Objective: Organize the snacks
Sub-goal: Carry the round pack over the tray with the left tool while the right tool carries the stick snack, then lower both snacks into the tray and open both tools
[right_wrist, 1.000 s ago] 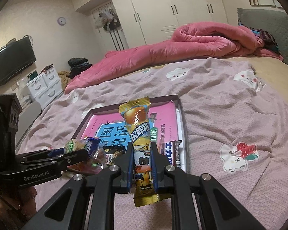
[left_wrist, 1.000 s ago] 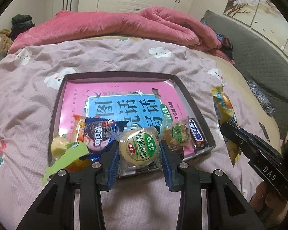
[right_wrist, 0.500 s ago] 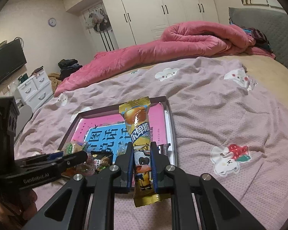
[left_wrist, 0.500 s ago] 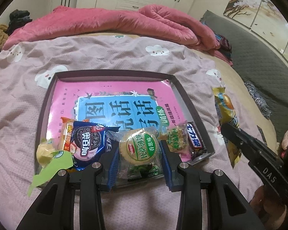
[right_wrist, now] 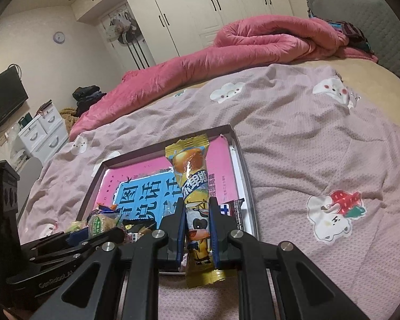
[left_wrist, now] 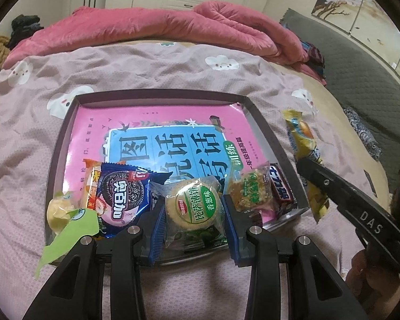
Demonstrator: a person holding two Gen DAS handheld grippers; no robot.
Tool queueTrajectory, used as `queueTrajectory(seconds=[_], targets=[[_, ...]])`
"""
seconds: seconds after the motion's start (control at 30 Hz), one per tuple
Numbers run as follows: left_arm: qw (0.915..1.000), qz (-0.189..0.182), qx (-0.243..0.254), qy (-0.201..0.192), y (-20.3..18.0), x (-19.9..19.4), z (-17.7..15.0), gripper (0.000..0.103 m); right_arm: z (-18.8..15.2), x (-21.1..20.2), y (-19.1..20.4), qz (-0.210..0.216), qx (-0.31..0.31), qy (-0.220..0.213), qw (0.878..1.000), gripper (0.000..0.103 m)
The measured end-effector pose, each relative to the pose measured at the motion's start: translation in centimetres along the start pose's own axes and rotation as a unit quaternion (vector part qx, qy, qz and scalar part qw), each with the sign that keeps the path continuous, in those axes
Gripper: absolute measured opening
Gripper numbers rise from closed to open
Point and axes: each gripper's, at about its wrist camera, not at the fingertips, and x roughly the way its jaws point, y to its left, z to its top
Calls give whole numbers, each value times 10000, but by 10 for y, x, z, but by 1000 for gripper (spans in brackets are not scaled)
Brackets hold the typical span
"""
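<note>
- Over the tray's near edge, the left gripper clamps a round biscuit packet.
- Beside its right edge, the right gripper pinches a long yellow snack bar, long axis pointing away, toward the tray's far edge.

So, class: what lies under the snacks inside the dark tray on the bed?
A pink book with a blue title panel lies flat in the tray, under the Oreo pack and other snacks. Its near edge is covered by them; whatever lies beneath the book is hidden.

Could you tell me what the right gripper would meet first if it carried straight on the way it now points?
Probably the tray, near its right edge, with the yellow snack stick held by the right gripper touching first; depth is unclear.
</note>
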Motion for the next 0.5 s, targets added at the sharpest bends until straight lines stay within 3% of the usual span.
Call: queueTrajectory(seconds=[0.5], targets=[[9998,126,100,74,-5,9,1,41,-3,22,-10,-2,209,241,9995,16]])
